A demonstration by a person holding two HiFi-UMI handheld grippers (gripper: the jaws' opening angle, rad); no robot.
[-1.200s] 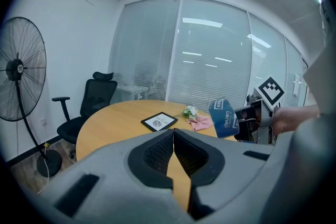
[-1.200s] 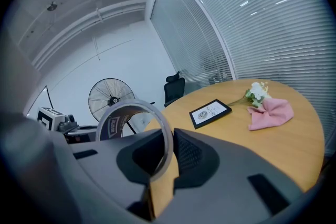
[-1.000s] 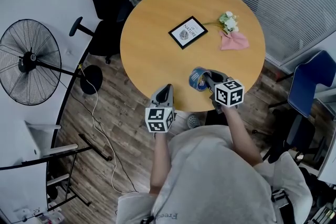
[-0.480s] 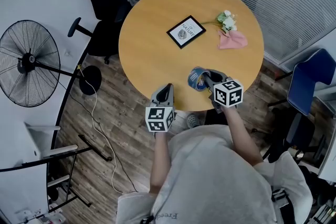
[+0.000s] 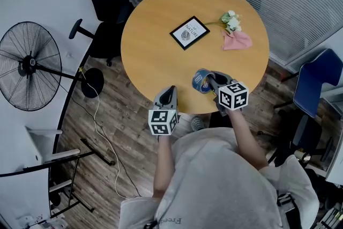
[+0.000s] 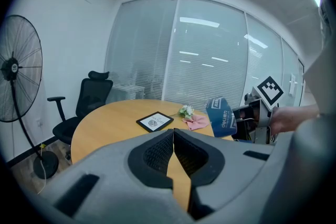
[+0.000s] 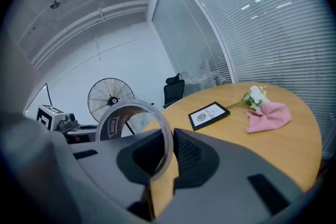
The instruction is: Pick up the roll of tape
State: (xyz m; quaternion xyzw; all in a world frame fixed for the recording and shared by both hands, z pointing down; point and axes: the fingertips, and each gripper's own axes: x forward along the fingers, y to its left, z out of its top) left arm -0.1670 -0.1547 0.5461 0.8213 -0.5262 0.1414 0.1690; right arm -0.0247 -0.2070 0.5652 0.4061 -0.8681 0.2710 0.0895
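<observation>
A: Where was the roll of tape [image 5: 201, 81]?
B: Gripped in the right tongs [image 5: 212, 80], above the near edge of the desk [image 5: 155, 45]; the left tongs [image 5: 169, 91] were closed on nothing.
A: And on the desk?
B: One framed picture [image 5: 189, 32], one pink cloth [image 5: 237, 40], one flower sprig [image 5: 232, 20]

1. The black-framed picture [image 5: 189, 32] on the round table [image 5: 155, 45] carried the word "NATURE" in capitals beside a small emblem.
2. The blue roll of tape [image 6: 220, 117] bore white lettering, too blurred to read.
3. Print on the person's grey shirt [image 5: 220, 185] began "Free", upside down at the head view's bottom edge.
4. Black-and-white square markers covered the cubes on the left gripper [image 5: 171, 88] and right gripper [image 5: 210, 79].
</observation>
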